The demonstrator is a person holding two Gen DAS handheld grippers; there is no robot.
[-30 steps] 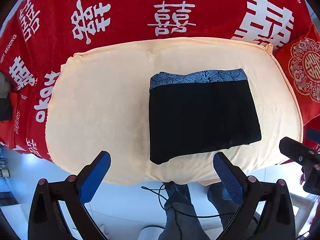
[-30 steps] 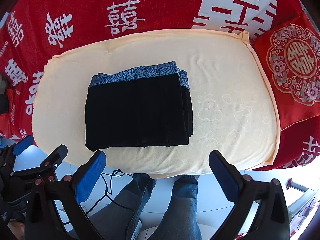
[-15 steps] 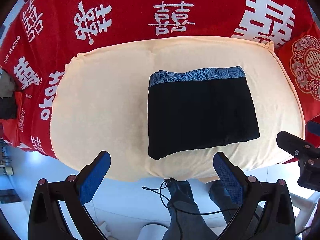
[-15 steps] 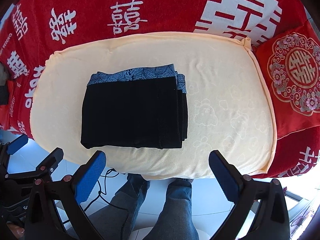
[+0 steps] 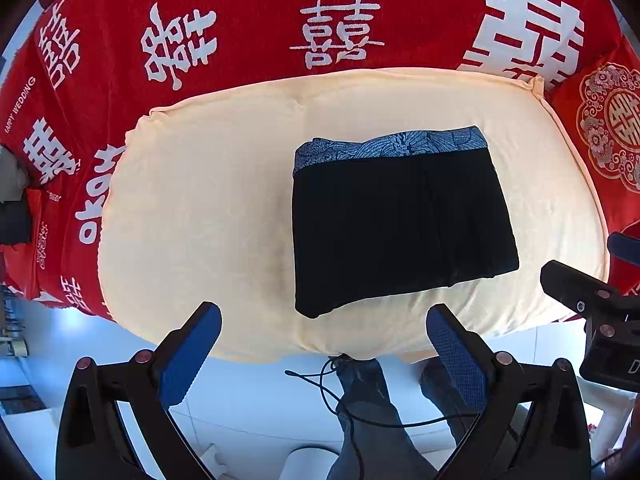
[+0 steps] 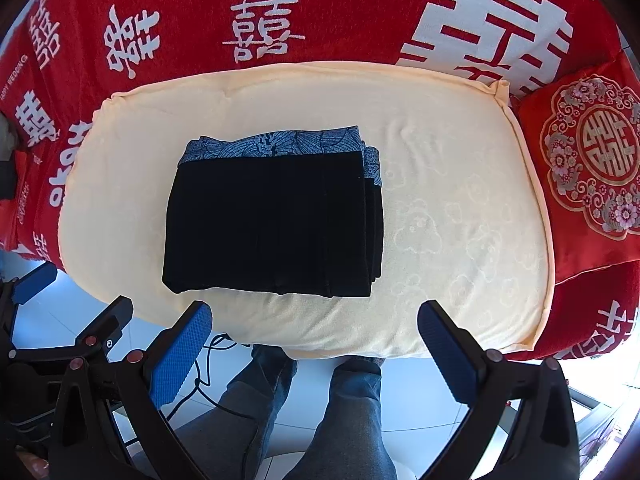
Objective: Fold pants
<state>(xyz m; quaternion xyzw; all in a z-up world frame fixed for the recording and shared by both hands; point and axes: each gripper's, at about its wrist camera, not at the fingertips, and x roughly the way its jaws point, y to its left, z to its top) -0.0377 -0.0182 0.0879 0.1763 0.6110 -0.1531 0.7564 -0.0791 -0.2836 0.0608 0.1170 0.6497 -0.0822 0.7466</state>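
Note:
The black pants point(image 5: 400, 224) with a blue patterned waistband lie folded into a compact rectangle on the cream cushion point(image 5: 200, 208); they also show in the right wrist view point(image 6: 272, 220). My left gripper point(image 5: 324, 356) is open and empty, held back off the cushion's near edge. My right gripper point(image 6: 316, 356) is open and empty, also pulled back from the near edge. The right gripper shows at the right edge of the left wrist view point(image 5: 592, 308), and the left gripper at the left edge of the right wrist view point(image 6: 60, 336).
A red cover with white characters point(image 5: 340, 36) lies behind and beside the cushion point(image 6: 460, 220). A red embroidered pillow point(image 6: 592, 160) sits at the right. The person's legs in jeans point(image 6: 312, 412) and a black cable point(image 5: 332, 392) are below on the pale floor.
Both grippers have drawn back a little from the cushion, so the folded pants sit slightly higher in both views. The pants have not moved.

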